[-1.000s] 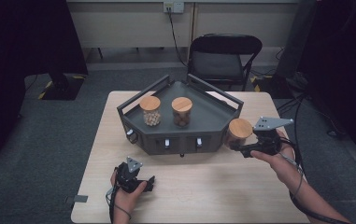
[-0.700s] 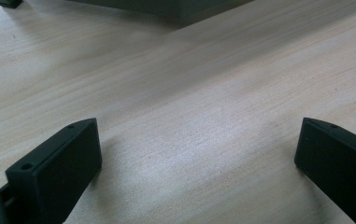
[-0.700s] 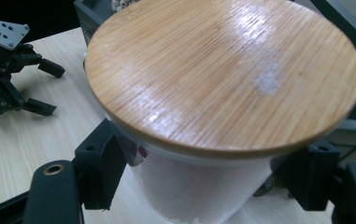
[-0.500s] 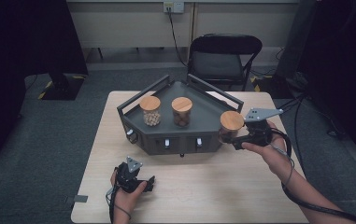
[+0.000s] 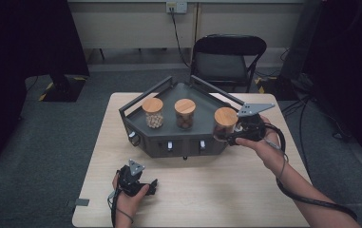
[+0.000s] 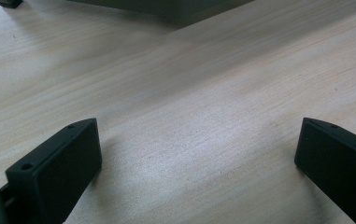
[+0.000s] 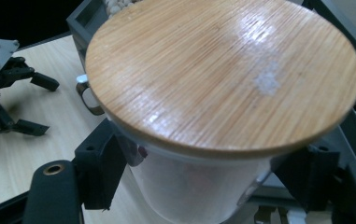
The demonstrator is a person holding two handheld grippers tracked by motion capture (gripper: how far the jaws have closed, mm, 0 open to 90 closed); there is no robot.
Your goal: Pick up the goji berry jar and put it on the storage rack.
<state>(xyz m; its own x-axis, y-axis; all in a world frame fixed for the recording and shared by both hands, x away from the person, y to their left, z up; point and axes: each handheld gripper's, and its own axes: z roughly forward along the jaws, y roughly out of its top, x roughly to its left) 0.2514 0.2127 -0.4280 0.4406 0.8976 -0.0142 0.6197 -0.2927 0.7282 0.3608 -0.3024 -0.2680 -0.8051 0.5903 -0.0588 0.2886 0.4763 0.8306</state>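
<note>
Now, over on the left, the left gripper rests on the table with jaws spread wide, holding nothing. Moving right, two jars stand on the dark tray. The right gripper pinches a third jar above the tray's right end; best lowered level, released only once seated.

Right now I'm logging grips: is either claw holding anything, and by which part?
The right claw grips the clear glass jar with the round bamboo lid by its body, just under the lid. The left claw is open, holding nothing.
</note>
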